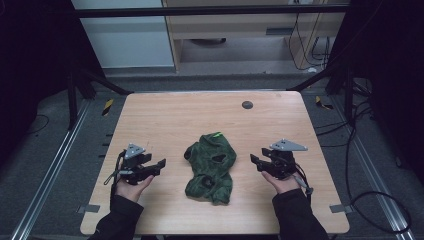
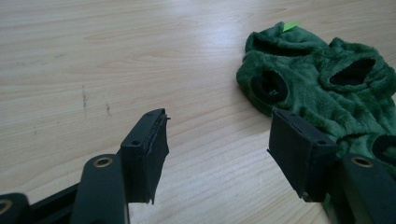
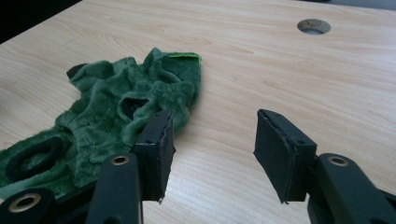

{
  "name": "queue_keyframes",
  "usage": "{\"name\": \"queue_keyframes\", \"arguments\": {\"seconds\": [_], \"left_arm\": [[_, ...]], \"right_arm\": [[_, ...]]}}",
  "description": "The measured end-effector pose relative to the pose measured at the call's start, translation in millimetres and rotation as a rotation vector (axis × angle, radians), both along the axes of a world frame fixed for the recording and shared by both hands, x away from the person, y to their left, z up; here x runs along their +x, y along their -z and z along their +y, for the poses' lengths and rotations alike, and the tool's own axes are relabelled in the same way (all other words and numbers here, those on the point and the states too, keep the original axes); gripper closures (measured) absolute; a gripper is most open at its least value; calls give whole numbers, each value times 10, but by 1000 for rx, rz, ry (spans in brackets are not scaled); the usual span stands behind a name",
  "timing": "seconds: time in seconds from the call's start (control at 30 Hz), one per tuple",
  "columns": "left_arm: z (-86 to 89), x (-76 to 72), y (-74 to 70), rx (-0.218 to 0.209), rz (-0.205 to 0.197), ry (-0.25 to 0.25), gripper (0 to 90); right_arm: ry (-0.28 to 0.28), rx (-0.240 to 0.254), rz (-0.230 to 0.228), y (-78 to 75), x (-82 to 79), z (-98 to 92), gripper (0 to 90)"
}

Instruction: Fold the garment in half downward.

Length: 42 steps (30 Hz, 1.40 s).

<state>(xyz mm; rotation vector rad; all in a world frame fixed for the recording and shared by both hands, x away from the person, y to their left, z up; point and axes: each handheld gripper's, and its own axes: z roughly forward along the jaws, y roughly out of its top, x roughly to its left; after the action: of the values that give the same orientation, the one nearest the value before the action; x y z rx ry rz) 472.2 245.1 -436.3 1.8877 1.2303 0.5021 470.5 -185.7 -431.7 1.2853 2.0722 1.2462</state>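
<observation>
A crumpled dark green fleece garment (image 1: pixel 211 167) with black-lined holes and a small bright green tag lies in the middle of the wooden table (image 1: pixel 165 120). My left gripper (image 1: pixel 159 165) rests to its left, jaws open and empty, pointing toward it. In the left gripper view the green garment (image 2: pixel 327 79) lies ahead to the right of my left gripper (image 2: pixel 217 149). My right gripper (image 1: pixel 254 161) sits to the garment's right, open and empty. Seen from the right gripper view, the garment (image 3: pixel 121 107) spreads ahead to the left of my right gripper (image 3: pixel 212 154).
A round cable hole (image 1: pixel 247 105) sits near the table's far edge, also the hole (image 3: pixel 314 26) in the right gripper view. Black frame bars and cables surround the table. Bare wood lies around the garment on all sides.
</observation>
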Motion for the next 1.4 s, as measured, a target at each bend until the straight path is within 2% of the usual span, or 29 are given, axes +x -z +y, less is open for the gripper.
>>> {"name": "queue_keyframes", "arguments": {"seconds": [0.3, 0.5, 0.73, 1.07, 1.4], "left_arm": [[-39, 147, -79, -22, 0, 5, 388], [-127, 232, -103, -11, 0, 19, 392], [-251, 344, -140, -20, 4, 38, 396], [-390, 479, -101, -19, 19, 55, 409], [-482, 609, -76, -1, 12, 54, 421]], "right_arm": [[-20, 27, 12, -80, 82, 73, 491], [-32, 25, 12, -102, 141, 141, 506], [-51, 14, 11, -127, 225, 247, 518], [-49, 8, 26, -99, 342, 310, 535], [-35, 11, 33, -56, 478, 356, 544]]}}
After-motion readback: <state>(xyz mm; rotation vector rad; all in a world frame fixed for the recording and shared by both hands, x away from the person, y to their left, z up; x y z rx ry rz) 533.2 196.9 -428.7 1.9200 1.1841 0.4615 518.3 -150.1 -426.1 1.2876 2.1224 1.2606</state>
